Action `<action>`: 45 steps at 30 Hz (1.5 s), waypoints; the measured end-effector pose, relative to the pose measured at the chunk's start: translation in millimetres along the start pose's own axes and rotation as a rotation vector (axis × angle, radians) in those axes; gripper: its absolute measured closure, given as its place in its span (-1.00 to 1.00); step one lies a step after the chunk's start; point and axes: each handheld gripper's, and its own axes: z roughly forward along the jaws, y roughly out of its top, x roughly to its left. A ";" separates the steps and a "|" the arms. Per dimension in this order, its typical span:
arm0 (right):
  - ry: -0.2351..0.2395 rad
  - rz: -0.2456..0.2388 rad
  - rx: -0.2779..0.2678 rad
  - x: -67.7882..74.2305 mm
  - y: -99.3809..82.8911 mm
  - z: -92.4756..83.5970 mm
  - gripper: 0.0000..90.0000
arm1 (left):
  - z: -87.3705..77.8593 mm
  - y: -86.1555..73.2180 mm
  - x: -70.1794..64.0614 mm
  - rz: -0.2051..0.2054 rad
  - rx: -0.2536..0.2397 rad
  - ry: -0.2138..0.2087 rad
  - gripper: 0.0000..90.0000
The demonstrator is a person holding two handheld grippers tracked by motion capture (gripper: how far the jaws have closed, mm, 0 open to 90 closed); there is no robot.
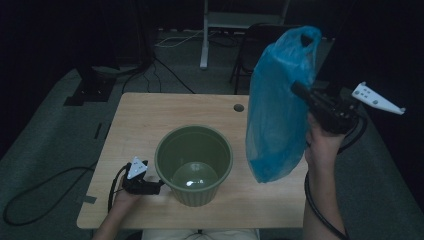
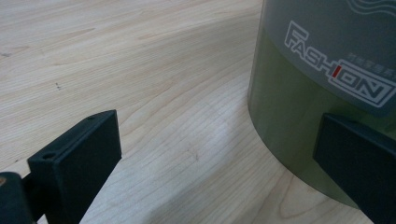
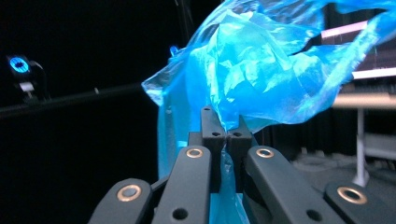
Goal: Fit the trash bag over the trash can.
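Note:
A green ribbed bin (image 1: 194, 165) stands upright in the middle of the wooden table (image 1: 150, 120), its glossy pale bottom visible inside. My left gripper (image 1: 158, 186) rests low on the table against the bin's left side. In the left gripper view the gripper (image 2: 219, 140) is open, and the bin's wall (image 2: 308, 93), printed "FASHION", stands just behind the right jaw. My right gripper (image 1: 297, 90) is raised above the table's right edge, shut on a thin blue plastic bag (image 1: 280, 105) that hangs down to the right of the bin. The film of the bag (image 3: 261, 70) is pinched in the gripper (image 3: 226, 135).
A round cable hole (image 1: 239, 107) sits near the table's far edge. Behind the table stand a dark chair (image 1: 250, 50) and a white stand leg (image 1: 204, 35). Cables (image 1: 165, 70) run across the grey floor.

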 end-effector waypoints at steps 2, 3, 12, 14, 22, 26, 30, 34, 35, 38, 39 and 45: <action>-0.013 -0.043 -0.050 9.9 19.4 2.7 1.00 | 2.2 2.3 -1.7 0.008 0.006 0.002 -0.97; -0.012 -0.056 -0.068 13.4 26.3 4.0 1.00 | 3.7 3.9 -3.2 0.014 0.009 0.003 -0.97; 0.065 -0.147 -0.201 62.3 81.6 34.5 1.00 | 18.0 14.5 -19.4 0.039 0.017 -0.026 -0.97; 0.092 -0.137 -0.210 67.8 83.3 43.0 1.00 | 21.2 16.2 -23.2 0.040 0.014 -0.036 -0.97; 0.144 -0.131 -0.143 83.4 52.5 78.5 1.00 | 30.0 22.6 -36.0 0.053 0.020 -0.089 -0.97; 0.154 -0.130 -0.059 84.9 13.0 93.8 1.00 | 29.1 22.5 -37.4 0.043 0.069 -0.119 -0.97; 0.159 -0.116 0.006 80.0 -20.2 101.9 1.00 | 22.6 19.5 -33.7 0.021 0.089 -0.105 -0.97; 0.170 -0.104 0.061 74.5 -48.9 103.7 1.00 | 13.7 19.0 -28.5 -0.011 0.073 -0.092 -0.97; 0.179 -0.093 0.073 72.3 -55.6 102.8 1.00 | 11.4 19.2 -27.8 -0.011 0.076 -0.088 -0.97; 0.177 -0.084 0.114 68.1 -73.7 97.3 0.99 | 4.7 20.0 -26.3 -0.020 0.074 -0.087 -0.97; 0.177 -0.084 0.114 68.1 -73.7 97.3 0.99 | 4.7 20.0 -26.3 -0.020 0.074 -0.087 -0.97; 0.175 -0.032 0.202 58.4 -113.1 75.5 0.99 | -15.6 32.0 -18.7 -0.029 0.025 -0.054 -0.97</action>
